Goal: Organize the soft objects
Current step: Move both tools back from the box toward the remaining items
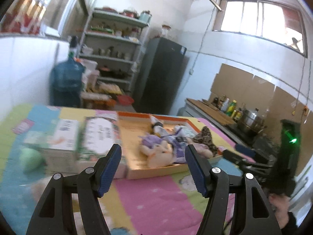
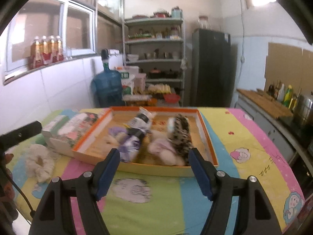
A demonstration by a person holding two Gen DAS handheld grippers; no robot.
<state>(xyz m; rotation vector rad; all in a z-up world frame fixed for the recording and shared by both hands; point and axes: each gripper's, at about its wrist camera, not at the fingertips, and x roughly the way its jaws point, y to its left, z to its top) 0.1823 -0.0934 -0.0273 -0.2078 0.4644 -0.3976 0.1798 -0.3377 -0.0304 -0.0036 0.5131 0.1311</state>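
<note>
An orange-rimmed cardboard tray lies on a colourful cartoon mat. In it lie a purple-dressed plush doll, a leopard-print soft item and a pale pink plush. The tray and the doll also show in the left wrist view. A cream fluffy ring lies on the mat left of the tray. A green soft ball lies at the left. My left gripper is open and empty above the mat. My right gripper is open and empty before the tray.
Two printed boxes stand left of the tray. Behind the mat are a blue water jug, metal shelves and a dark fridge. A counter with bottles and a pot runs along the right.
</note>
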